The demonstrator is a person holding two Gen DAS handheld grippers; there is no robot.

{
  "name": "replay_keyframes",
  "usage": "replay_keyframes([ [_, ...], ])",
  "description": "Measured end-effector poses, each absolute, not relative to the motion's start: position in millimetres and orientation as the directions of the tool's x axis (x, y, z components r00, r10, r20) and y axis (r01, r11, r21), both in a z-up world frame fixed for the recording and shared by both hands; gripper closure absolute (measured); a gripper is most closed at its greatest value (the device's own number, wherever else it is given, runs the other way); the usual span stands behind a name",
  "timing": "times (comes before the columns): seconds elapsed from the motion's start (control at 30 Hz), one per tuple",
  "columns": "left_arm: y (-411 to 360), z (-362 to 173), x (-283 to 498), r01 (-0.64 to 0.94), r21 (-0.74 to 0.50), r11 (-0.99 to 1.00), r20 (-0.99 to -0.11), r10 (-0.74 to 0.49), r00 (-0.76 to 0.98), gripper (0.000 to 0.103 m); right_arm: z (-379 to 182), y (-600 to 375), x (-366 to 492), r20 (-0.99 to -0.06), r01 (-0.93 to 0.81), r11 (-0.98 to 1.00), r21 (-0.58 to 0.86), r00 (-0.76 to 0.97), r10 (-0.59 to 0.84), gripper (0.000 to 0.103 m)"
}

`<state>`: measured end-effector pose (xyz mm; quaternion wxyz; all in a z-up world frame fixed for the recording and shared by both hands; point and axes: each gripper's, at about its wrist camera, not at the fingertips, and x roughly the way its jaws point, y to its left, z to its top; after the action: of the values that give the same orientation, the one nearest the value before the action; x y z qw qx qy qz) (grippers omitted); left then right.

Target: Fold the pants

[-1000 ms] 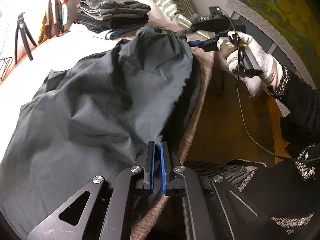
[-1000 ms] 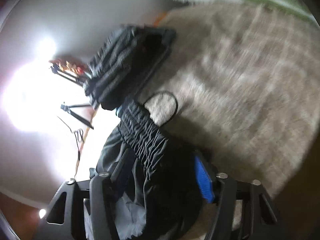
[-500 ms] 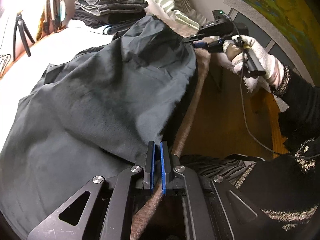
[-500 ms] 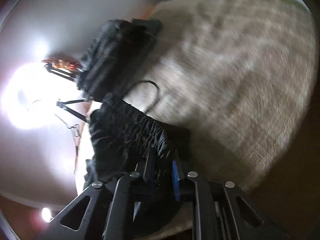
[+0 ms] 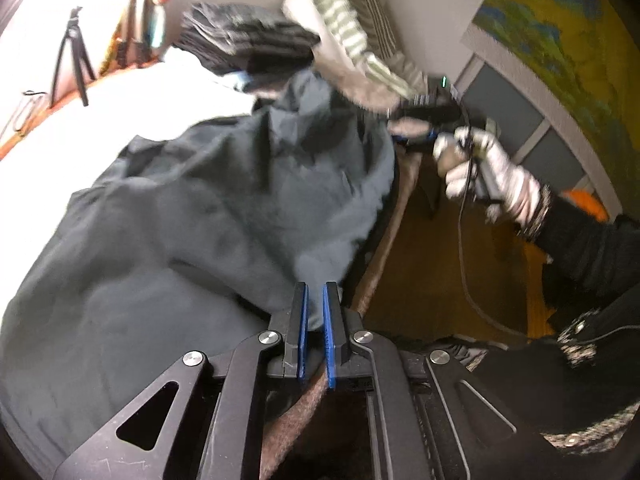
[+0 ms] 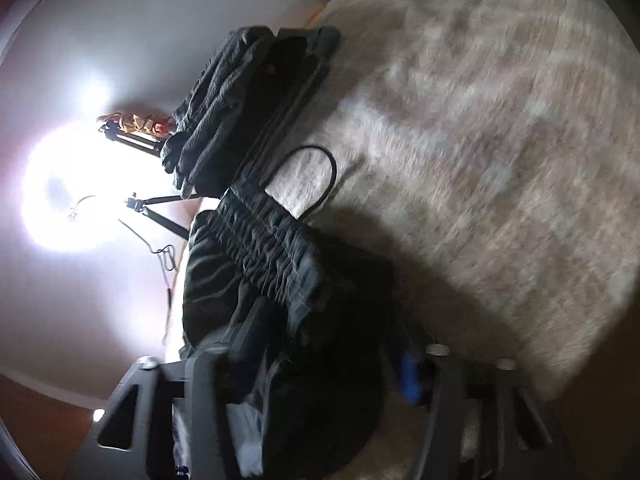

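The dark grey pants (image 5: pixel 192 232) lie spread over the bed, one edge lifted between the two tools, the rest draped across the white sheet (image 5: pixel 132 116) and the tan fleece blanket (image 6: pixel 480 128). The left gripper (image 5: pixel 315 312) is opening: its blue pads stand slightly apart with a corner of the fabric between them. The right gripper (image 6: pixel 332 344), held in a white-gloved hand (image 5: pixel 488 172), is closing with the gathered elastic waistband (image 6: pixel 264 240) and bunched cloth between its jaws; whether the pads press on it I cannot tell. A stack of folded dark clothes (image 5: pixel 248 44) sits beyond, beside a striped pillow (image 5: pixel 352 28).
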<state>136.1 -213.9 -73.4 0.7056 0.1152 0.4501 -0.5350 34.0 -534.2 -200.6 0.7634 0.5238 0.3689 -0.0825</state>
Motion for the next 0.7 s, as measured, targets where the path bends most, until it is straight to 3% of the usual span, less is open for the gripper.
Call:
replay_keyframes([
  [0.1,-183,-59,149,0.824,-0.308,0.475,-0.728,-0.676,0.118,0.077,-200,-530,31,-0.643,0.504,0.453,0.735,0.730,0.231,0.080],
  [0.2,-147,-70,172,0.764,-0.241,0.599,-0.762,-0.604,0.233,0.077,-180,-522,32,-0.669,0.510,0.533,0.676,0.728,0.152,0.083],
  [0.47,-92,-130,198,0.627,-0.239,0.742,-0.828,-0.493,0.268,0.077,-78,-500,22,-0.639,0.502,0.783,0.369,0.748,-0.178,0.085],
  [0.53,-87,-139,195,0.622,-0.251,0.742,-0.826,-0.499,0.261,0.077,-87,-513,4,-0.649,0.547,0.764,0.342,0.726,-0.229,0.085],
  [0.7,-88,-139,191,0.628,-0.266,0.731,-0.799,-0.532,0.280,0.077,-162,-542,-6,-0.779,0.661,0.678,0.321,0.591,-0.207,0.085],
])
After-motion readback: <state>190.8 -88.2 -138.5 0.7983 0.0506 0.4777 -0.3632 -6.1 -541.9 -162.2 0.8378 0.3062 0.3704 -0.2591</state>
